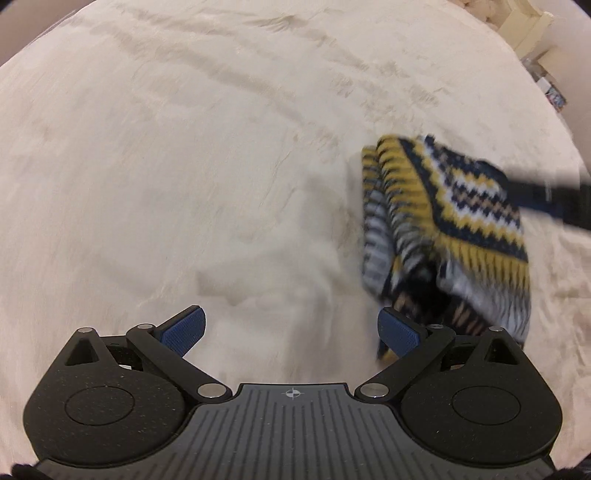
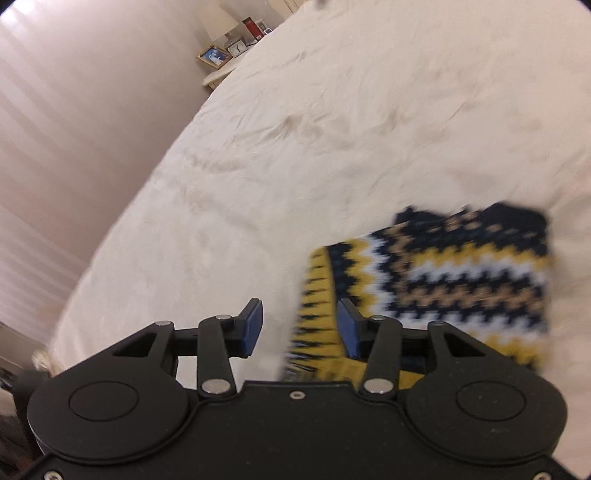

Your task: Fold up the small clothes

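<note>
A small knit garment (image 1: pixel 447 229) in navy, yellow, white and tan zigzag pattern lies folded in layers on the cream bed cover (image 1: pixel 184 166). My left gripper (image 1: pixel 291 332) is open and empty, with the garment just beyond its right finger. In the right wrist view the same garment (image 2: pixel 443 280) lies to the right of my right gripper (image 2: pixel 299 328), which is open and empty, its right finger over the garment's yellow ribbed edge. The right gripper's dark fingers (image 1: pixel 546 199) show blurred over the garment's far right side in the left wrist view.
The bed's left edge (image 2: pixel 122 229) runs along a pale wall. A nightstand (image 2: pixel 218 75) at the far end carries a lamp, a framed photo and a clock. Furniture stands past the bed's far right corner (image 1: pixel 535 33).
</note>
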